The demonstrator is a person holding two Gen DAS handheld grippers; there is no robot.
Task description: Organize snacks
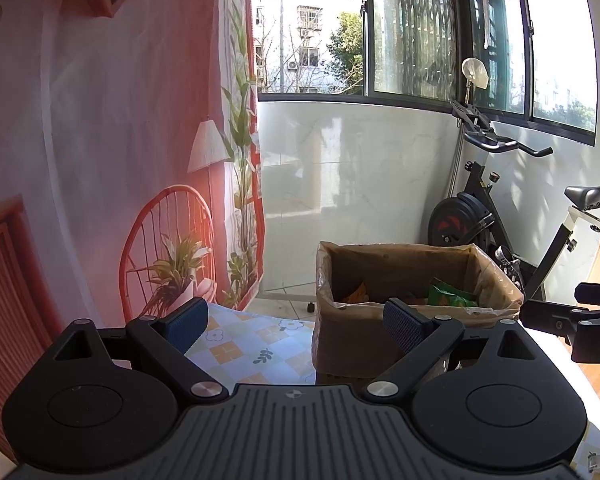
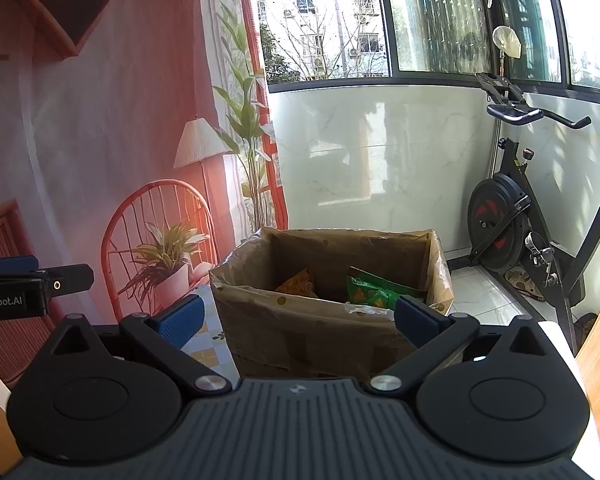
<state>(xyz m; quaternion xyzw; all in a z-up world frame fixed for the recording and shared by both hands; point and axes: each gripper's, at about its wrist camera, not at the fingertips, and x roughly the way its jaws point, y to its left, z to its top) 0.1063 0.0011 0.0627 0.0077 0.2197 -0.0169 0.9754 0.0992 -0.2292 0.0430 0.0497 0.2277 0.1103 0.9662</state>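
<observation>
Sunlit balcony — both grippers [image 1: 296, 322] [image 2: 298, 320] level, jaws spread, facing box [image 2: 332, 280].

Strong daylight comes in through the window [image 1: 412, 36]; its panes are overexposed at the right; the tiled wall [image 2: 380, 152] carries soft shadows and bright patches; a reddish flare tints the left side; fisheye bending curves the edges; focus is sharp.

I count one cardboard box [image 2: 324, 312] on my screens, with two snack bags inside: one orange bag [image 2: 298, 282] and one green bag [image 2: 374, 290]. Two grippers show, the left gripper [image 1: 298, 322] and the right gripper [image 2: 300, 316]. One exercise bike [image 2: 540, 216] stands behind.
</observation>
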